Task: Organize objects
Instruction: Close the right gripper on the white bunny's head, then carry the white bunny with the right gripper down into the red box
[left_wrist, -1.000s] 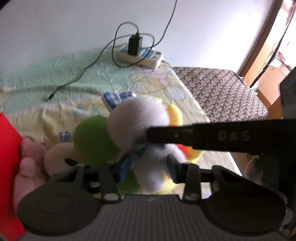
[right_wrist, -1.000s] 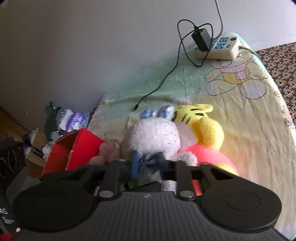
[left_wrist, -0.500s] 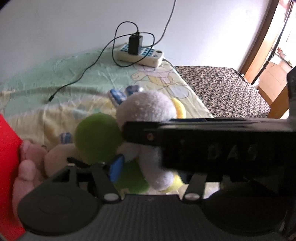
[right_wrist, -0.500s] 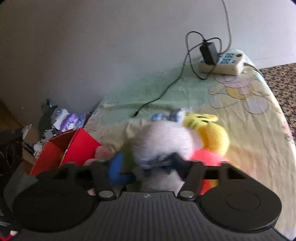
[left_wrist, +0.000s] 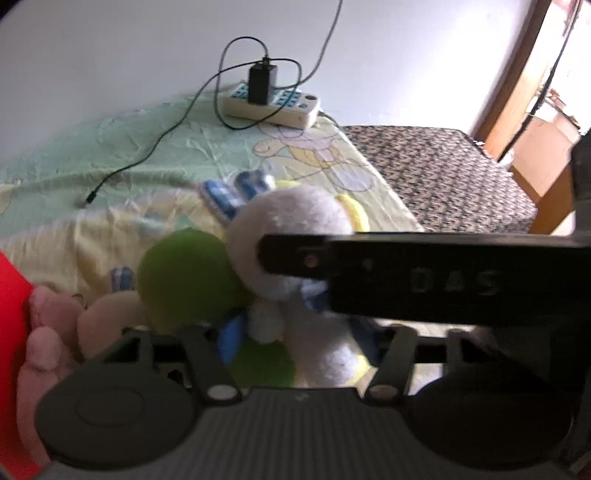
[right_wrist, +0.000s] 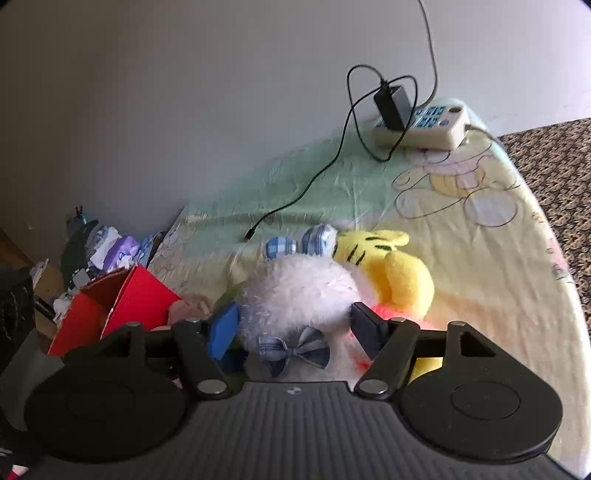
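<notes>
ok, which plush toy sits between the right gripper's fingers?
The fluffy white plush with the blue checked bow tie; the yellow tiger plush lies beside, outside the right gripper.

Your white plush bunny (right_wrist: 299, 291) with blue checked ears and bow tie, leaning on the yellow tiger plush (right_wrist: 395, 273), green plush (left_wrist: 184, 277) at its other side, pink plush (left_wrist: 48, 332), blurred, possibly a pig, against your red box (right_wrist: 122, 306)

The plush toys lie bunched together on the bed (right_wrist: 480, 280): the rabbit (right_wrist: 299, 291) in the middle, the tiger (right_wrist: 395, 273) touching its right, the box (right_wrist: 125, 306) to their left. Behind them, the power strip (right_wrist: 424, 125) sits by the wall.
</notes>
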